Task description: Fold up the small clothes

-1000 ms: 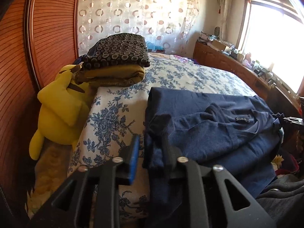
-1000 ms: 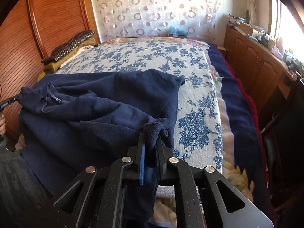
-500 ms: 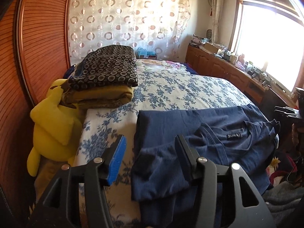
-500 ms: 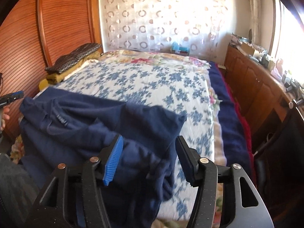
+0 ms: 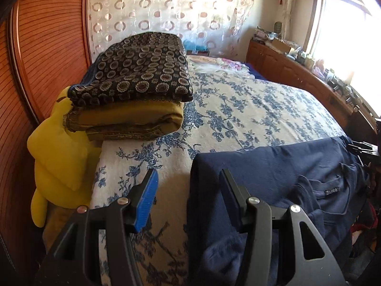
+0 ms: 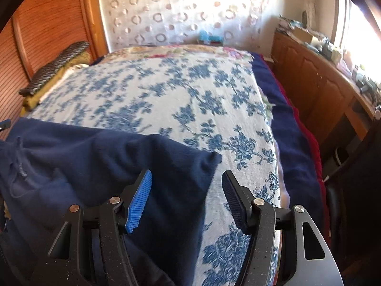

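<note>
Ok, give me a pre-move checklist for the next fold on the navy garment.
1. Left gripper open, nothing pinched: ok.
2. Right gripper open, nothing pinched: ok.
3. Navy garment lying on the bed: ok.
4. Garment smooth: not ok, folds bunch near the label.
5. Near edge fully on the bed: cannot tell, it runs below both views.
6. Folded pile apart from the garment: ok.

We see a bed [image 5: 250,109] under a blue-floral spread, a ribbed wooden headboard [image 5: 45,54], a circle-patterned curtain [image 5: 166,7], and a sunlit window [image 5: 345,23] over wooden cabinets [image 6: 316,81].
</note>
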Available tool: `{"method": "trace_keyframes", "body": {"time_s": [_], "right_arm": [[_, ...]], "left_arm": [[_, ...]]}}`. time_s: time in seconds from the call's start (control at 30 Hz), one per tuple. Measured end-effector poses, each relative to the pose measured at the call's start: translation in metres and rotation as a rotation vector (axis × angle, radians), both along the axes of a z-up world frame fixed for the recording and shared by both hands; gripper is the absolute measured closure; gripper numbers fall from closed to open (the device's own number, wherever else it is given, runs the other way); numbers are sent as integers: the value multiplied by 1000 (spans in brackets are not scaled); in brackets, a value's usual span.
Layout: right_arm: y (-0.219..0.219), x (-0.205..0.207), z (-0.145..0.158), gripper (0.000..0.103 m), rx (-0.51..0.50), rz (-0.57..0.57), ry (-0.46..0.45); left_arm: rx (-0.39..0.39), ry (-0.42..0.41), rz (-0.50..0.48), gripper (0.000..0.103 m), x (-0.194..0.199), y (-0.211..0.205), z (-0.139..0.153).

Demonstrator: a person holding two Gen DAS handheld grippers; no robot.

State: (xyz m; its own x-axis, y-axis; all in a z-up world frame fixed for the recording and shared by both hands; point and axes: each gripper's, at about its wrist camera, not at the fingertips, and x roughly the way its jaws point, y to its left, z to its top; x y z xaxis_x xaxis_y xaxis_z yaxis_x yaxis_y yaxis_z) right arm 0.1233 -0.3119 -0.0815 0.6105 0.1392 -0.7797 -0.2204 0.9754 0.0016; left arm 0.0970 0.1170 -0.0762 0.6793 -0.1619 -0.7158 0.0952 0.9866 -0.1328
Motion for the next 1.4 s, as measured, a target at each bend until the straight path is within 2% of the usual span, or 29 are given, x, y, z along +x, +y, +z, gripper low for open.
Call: {"method": "trace_keyframes", "body": {"time_s": [0.17, 0.33, 0.57, 0.73, 0.87, 0.97, 1.0, 1.03, 1.07, 1.1, 1.13, 1.2, 1.33, 1.4], "right_arm": [[-3, 2, -2, 29, -18, -11, -2], [-4, 3, -3, 23, -27, -33, 9], [-6, 3, -6, 22, 3, -10, 24], [-4, 11, -6, 22, -11, 13, 61], [-3, 18, -5, 23, -13, 38, 81], [0, 20, -3, 32, -11, 62, 94], [2, 20, -3, 35, -13, 70, 96], [3, 20, -2, 44, -8, 83, 99], [6, 21, -1, 55, -3, 92, 100], [9, 20, 0, 60, 6, 108, 105], [11, 20, 0, 75, 22, 123, 110], [15, 17, 1, 93, 57, 144, 120], [20, 2, 9, 96, 69, 129, 63], [19, -11, 25, 96, 90, 119, 13]], "left_arm": [[3, 42, -13, 51, 11, -4, -9], [22, 69, -28, 51, 15, -8, -13], [3, 87, -53, 51, 18, -9, -16], [-58, 122, -96, 51, 26, -14, -16], [-83, 131, -139, 56, 28, -22, -15], [-32, 130, -144, 69, 28, -31, -13], [-23, 128, -148, 77, 27, -33, -13], [-29, 130, -152, 86, 27, -33, -12], [-34, 128, -158, 89, 26, -33, -11], [-33, 121, -165, 93, 24, -34, -10], [-29, 107, -169, 95, 21, -36, -8], [-40, 71, -174, 96, 12, -39, 0], [-74, -19, -169, 96, -12, -42, 28], [-92, -84, -175, 96, -31, -43, 50]]}}
